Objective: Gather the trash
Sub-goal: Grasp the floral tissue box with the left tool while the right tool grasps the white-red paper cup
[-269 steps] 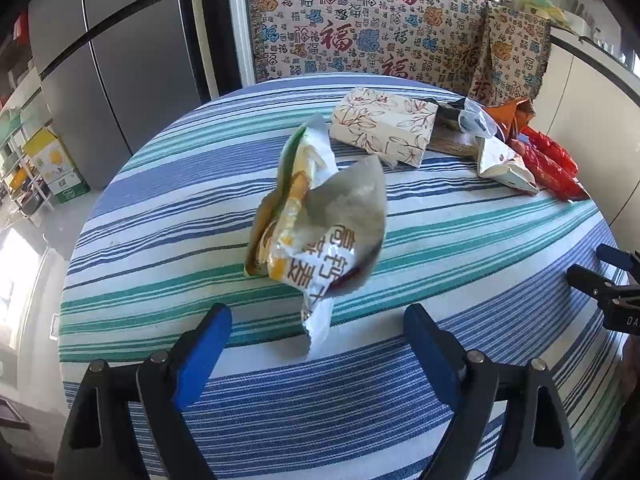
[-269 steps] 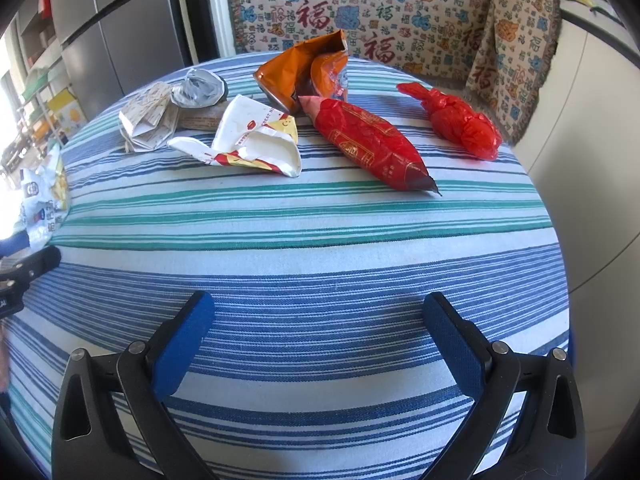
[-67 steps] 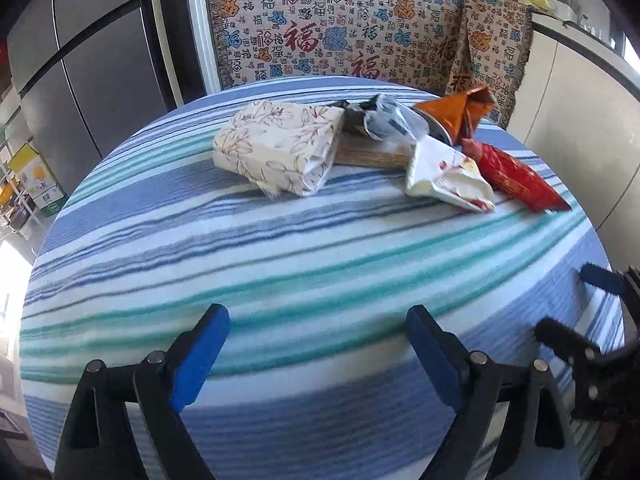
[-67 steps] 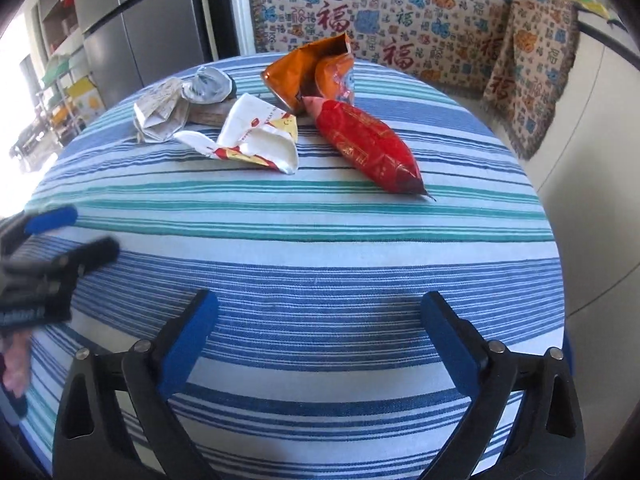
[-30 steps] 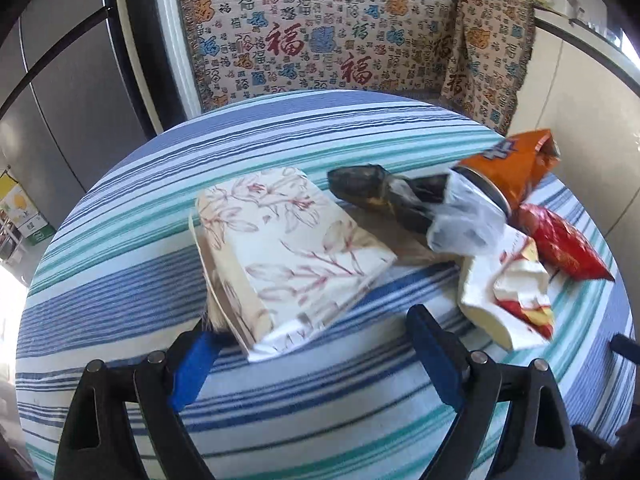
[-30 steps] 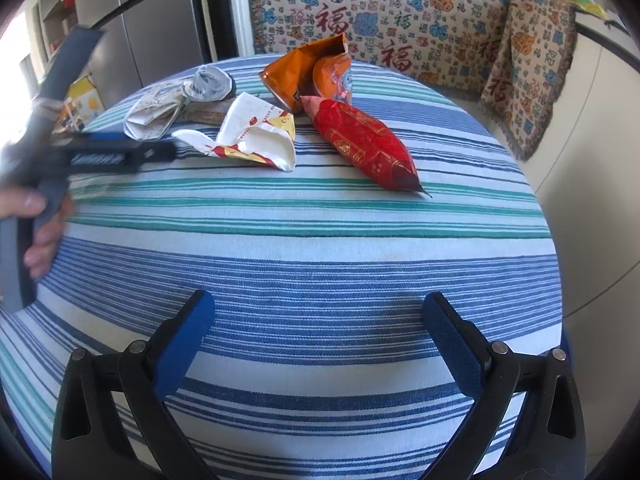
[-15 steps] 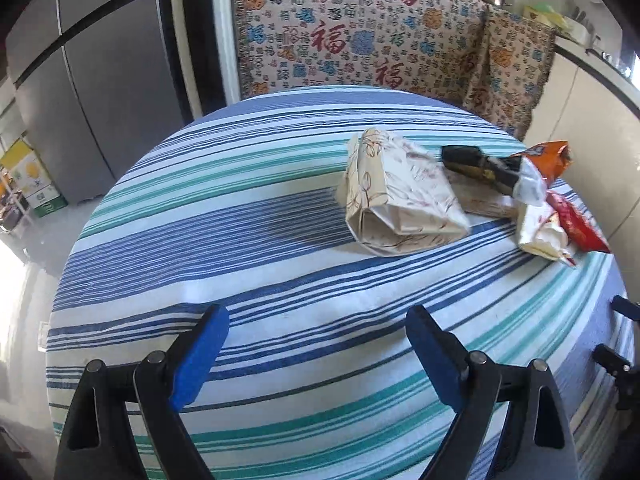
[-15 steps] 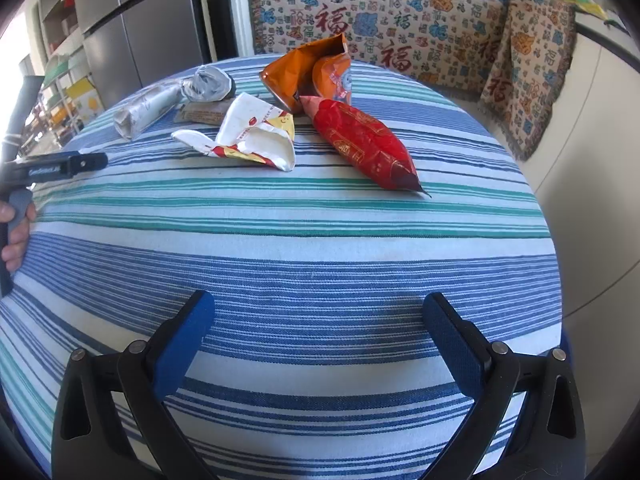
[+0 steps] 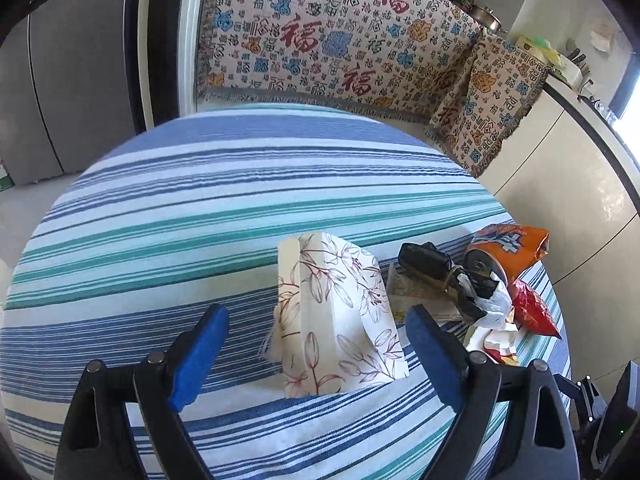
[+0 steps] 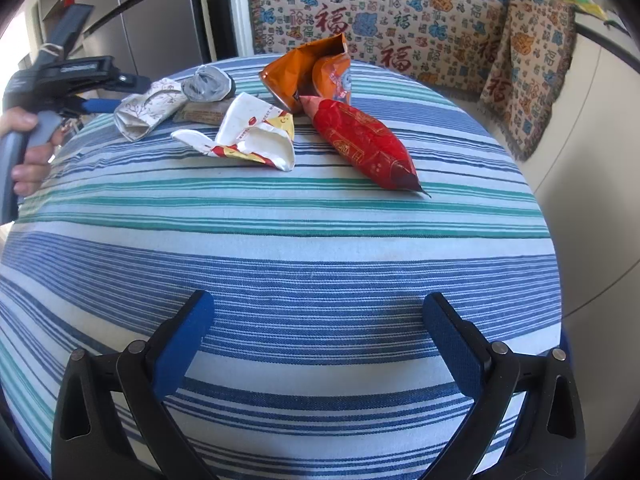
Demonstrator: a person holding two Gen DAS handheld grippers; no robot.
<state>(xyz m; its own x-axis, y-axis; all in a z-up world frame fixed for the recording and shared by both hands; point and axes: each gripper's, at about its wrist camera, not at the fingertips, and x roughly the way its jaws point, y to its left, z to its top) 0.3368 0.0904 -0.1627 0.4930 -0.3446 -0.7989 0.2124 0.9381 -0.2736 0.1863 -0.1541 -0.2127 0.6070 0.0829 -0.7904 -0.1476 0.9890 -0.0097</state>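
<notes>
A floral-printed paper packet (image 9: 338, 312) lies on the striped round table, just ahead of my open left gripper (image 9: 316, 344), between its blue fingers and apart from them. It also shows in the right wrist view (image 10: 146, 114). Behind it lie a black and grey wrapper (image 9: 448, 276), an orange snack bag (image 10: 312, 76), a red snack bag (image 10: 364, 144) and a crumpled white wrapper (image 10: 248, 136). My right gripper (image 10: 316, 340) is open and empty over the table's near part.
The round table (image 10: 320, 240) has a blue and green striped cloth. A patterned bench cover (image 9: 340, 48) stands behind it. A white counter (image 9: 568, 152) runs along the right. Grey fridge doors (image 9: 72, 80) are at the left.
My left gripper has moved in on the floral packet, which now sits between its fingers. The trash that it faced nine seconds ago is gone from the table. The right gripper has stayed put.
</notes>
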